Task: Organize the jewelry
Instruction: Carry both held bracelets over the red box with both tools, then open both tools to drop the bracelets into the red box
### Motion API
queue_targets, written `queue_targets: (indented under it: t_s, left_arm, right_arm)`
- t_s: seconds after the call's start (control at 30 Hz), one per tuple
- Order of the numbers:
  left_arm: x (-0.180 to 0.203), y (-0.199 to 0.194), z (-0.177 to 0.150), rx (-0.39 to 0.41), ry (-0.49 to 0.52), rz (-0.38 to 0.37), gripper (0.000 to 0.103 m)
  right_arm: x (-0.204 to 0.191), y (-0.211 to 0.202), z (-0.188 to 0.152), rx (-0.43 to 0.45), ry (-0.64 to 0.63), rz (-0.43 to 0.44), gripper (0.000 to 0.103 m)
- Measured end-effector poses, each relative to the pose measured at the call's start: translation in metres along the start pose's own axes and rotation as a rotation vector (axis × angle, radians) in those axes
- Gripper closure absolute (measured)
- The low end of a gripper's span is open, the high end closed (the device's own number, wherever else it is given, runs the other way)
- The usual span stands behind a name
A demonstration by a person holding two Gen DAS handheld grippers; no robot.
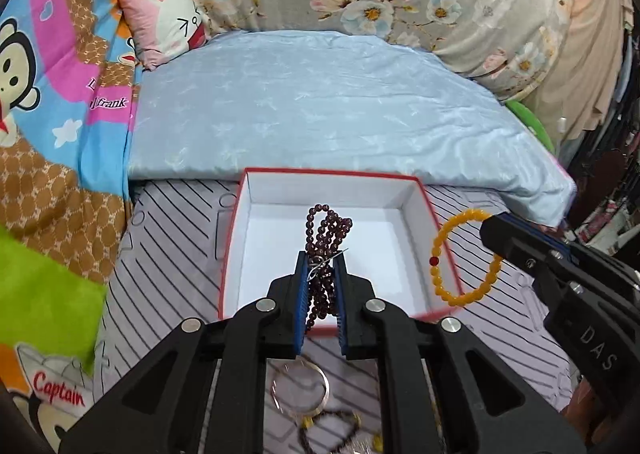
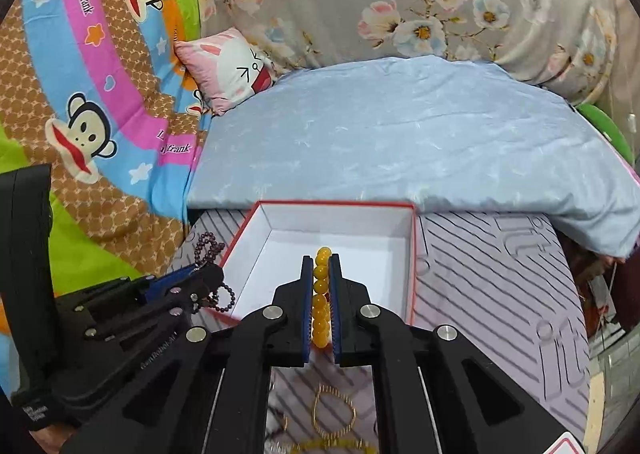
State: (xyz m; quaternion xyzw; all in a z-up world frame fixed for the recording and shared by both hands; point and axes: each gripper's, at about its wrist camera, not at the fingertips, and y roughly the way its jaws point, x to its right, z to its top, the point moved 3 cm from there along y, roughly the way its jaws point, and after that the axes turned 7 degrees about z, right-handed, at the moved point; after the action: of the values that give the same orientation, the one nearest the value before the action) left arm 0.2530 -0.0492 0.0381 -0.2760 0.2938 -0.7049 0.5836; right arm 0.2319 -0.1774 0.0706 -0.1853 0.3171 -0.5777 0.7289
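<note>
Left claw clamped on dark beads, right claw on yellow bracelet, both mid-frame over open box, likely needing release next.

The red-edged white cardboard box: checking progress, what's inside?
Red-edged white cardboard box: its visible white floor is bare. Both grippers and their bead strands cover the near part.
</note>
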Motion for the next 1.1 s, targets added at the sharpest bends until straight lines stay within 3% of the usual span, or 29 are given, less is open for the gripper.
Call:
queue_targets:
  t_s: [0.23, 0.47, 0.73, 1.1]
  left_arm:
    - [0.007, 0.068, 0.025, -0.036, 0.011, 0.016, 0.092]
    - [0.013, 0.115, 0.028, -0.069, 0.035, 0.032, 0.092]
    - [0.011, 0.141, 0.028, -0.094, 0.027, 0.038, 0.092]
    - [0.01, 0.152, 0.03, -0.108, 0.021, 0.052, 0.088]
  right_arm:
    - [0.031, 0.069, 0.017, -0.061, 0.03, -0.016, 0.096]
    - [0.059, 0.117, 0.014, -0.126, 0.081, -0.018, 0.096]
    - [0.065, 0.148, 0.007, -0.176, 0.088, -0.02, 0.096]
    - [0.07, 0.158, 0.003, -0.192, 0.055, -0.075, 0.094]
